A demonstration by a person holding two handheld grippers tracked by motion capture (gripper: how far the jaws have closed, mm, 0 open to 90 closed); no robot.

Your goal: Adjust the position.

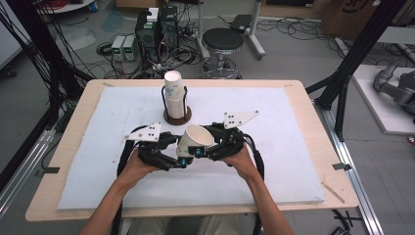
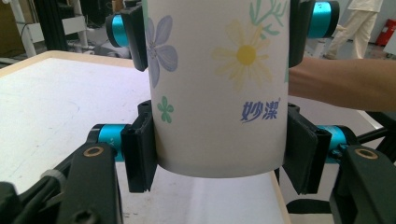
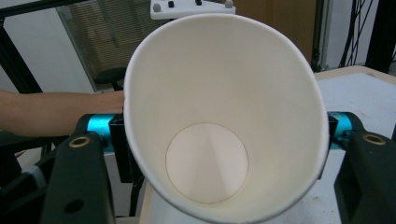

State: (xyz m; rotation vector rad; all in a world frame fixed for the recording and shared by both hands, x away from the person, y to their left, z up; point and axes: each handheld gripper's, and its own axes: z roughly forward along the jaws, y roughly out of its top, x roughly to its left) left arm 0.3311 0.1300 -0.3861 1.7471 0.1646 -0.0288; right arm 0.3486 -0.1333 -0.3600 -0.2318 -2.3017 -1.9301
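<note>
A paper cup [image 1: 195,137] printed with flowers hangs tilted above the white mat, between both grippers. In the left gripper view the cup [image 2: 215,93] sits base-down between my left gripper's [image 2: 219,154] black pads [image 2: 140,154], which press its lower sides. My right gripper [image 3: 224,135] faces into the cup's open mouth [image 3: 208,163]; its pads squeeze the rim into an oval. In the left gripper view the right gripper's pads [image 2: 133,37] sit higher on the cup wall. In the high view the left gripper [image 1: 180,161] and the right gripper [image 1: 198,152] meet at the cup.
A stack of paper cups [image 1: 173,90] stands in a dark wire holder [image 1: 177,116] behind the grippers at mid-table. The white mat [image 1: 274,161] covers most of the wooden table [image 1: 318,142]. A stool [image 1: 222,41] and computer boxes [image 1: 156,29] are on the floor beyond.
</note>
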